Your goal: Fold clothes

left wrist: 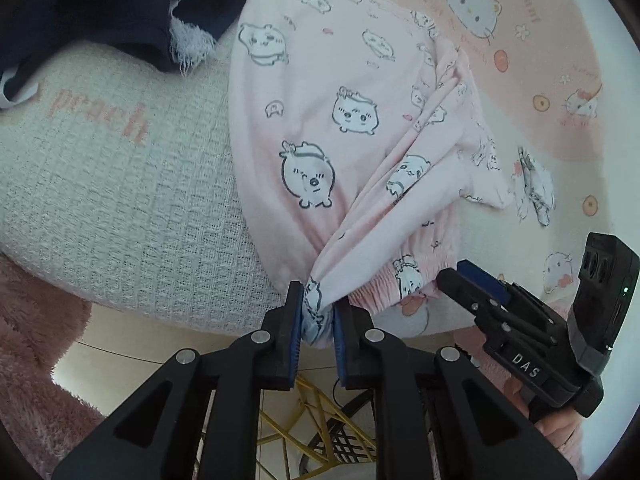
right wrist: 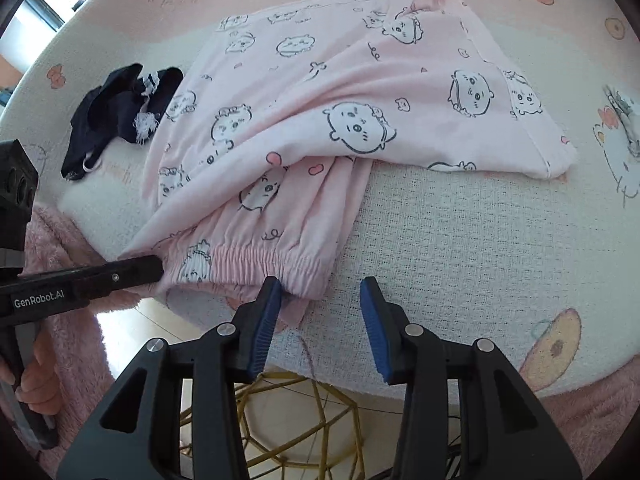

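Left tongs [left wrist: 316,312] are clenched on a bunched corner of the pink pyjama trousers [right wrist: 320,92], near the elastic waistband [right wrist: 256,264] at the near edge of the round worktop [right wrist: 460,240]; the cloth fans out from that pinch in taut creases. Right tongs [right wrist: 318,308] stand released, jaws well apart, just at the waistband's other end, with one blue pad touching or almost touching the gathered hem. The trousers lie across the cartoon-print cover, one layer turned over another so that the waistband peeks out from under a broad flap; whether that is a fold under way or a heap being spread out, I cannot settle from this alone. A dark navy garment [right wrist: 120,112] with white fringe sits crumpled beside them, touching the pink cloth's far-left edge. By the look of it, the fabric is light, soft and limp: it will sag and wrinkle wherever it hangs unsupported, and a single pinch drags it into a rope. The waistband is the firmest part, thick and ribbed, so its two ends seem the best places to hold; thin single layers could slip out.
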The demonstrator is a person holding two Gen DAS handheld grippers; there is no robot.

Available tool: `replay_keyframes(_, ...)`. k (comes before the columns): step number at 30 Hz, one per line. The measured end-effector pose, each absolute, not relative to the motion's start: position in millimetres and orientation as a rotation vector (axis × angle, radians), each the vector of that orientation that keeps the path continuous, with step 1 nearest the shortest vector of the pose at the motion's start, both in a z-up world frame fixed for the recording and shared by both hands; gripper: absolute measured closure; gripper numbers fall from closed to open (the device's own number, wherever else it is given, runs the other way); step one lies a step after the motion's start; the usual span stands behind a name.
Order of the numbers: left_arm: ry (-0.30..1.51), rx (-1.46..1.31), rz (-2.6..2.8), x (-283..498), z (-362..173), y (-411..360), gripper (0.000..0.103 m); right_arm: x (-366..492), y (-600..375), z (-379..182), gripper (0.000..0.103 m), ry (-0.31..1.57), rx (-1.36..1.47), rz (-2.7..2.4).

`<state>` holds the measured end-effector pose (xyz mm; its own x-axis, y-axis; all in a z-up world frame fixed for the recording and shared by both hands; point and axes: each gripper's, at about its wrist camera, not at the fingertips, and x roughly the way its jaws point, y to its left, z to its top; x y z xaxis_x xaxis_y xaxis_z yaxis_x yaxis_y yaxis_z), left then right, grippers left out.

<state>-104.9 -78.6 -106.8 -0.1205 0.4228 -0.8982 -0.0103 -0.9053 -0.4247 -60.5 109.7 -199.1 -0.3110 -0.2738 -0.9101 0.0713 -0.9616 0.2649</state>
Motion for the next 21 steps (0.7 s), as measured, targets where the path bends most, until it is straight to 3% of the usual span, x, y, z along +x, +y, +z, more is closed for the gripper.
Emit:
replay_keyframes(4,-0.329,-1.806,2.170,-107,-98,-70,0.073,-64,108,-185,0.062,-0.257,1.610,-2.432)
replay_keyframes(12,-0.071,-1.726,2.277,-111,-85,-55,0.073,-64,112,-216,0.062,-0.203,1.777,-2.358)
replay_keyframes(15,-0.167,-1.844,2.247,-111,-102,-75,0.068,-53,128,-217,0.060,-0.270,1.812,-2.337)
replay_keyframes(21,-0.242,-1.683,2.288,-112,-74,-77,0.067,-61,126,-194,0.060,-0.352,1.631,-2.399)
